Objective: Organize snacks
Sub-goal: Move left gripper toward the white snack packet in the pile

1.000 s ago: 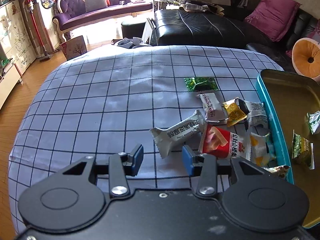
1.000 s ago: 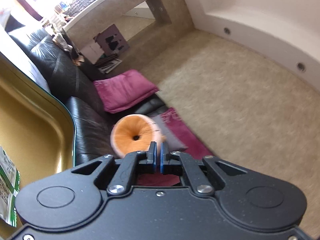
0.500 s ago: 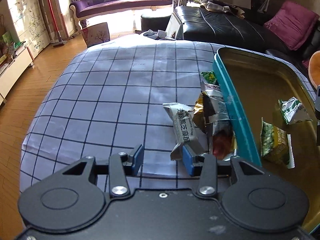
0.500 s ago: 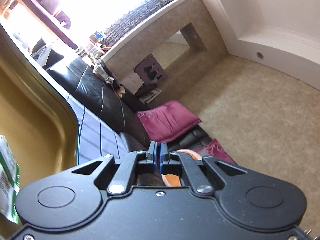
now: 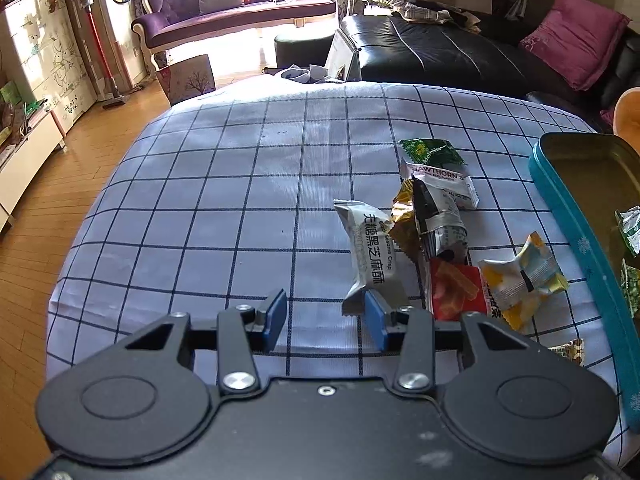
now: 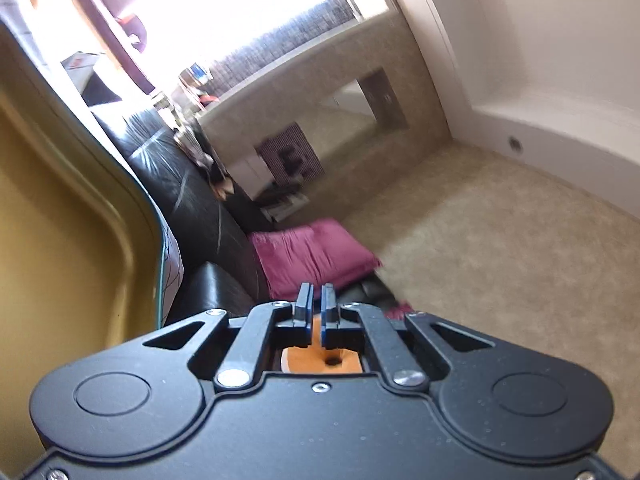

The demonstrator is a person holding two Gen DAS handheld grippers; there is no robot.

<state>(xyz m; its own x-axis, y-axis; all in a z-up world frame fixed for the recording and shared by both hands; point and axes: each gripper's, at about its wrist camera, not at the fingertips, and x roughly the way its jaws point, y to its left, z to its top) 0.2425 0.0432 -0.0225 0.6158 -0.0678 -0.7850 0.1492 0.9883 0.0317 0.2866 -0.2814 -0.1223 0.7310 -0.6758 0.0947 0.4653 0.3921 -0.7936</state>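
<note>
Snacks lie in a loose cluster on the checked tablecloth [image 5: 224,184], right of centre in the left wrist view. We identify a white sesame-crisp packet [image 5: 372,258] nearest the left gripper [image 5: 325,315], a red packet [image 5: 456,290], a yellow-and-white packet [image 5: 524,280], a grey-and-black packet [image 5: 438,222], a white hawthorn packet [image 5: 440,180] and a green packet [image 5: 432,151] farthest away. The left gripper's jaws stand wide apart and hold nothing; its right fingertip [image 5: 376,320] overlaps the lower end of the sesame-crisp packet, but we cannot tell whether they touch.

The teal tin [image 5: 576,240] sits at the right, cut off by the frame edge — only its left wall and part of its gold floor are visible. Two green packets inside it are likewise cropped. A small wrapper [image 5: 568,349] near the tin's wall is half hidden by the gripper body.

The right gripper [image 6: 316,310] has its jaws nearly together with a narrow gap, gripping nothing. Its view is motion-blurred (detail beyond the tin's gold interior [image 6: 52,240] is soft). An orange cushion [image 6: 320,360] shows only through the gripper's frame.

Open cloth extends left of the cluster to the table's edge.
</note>
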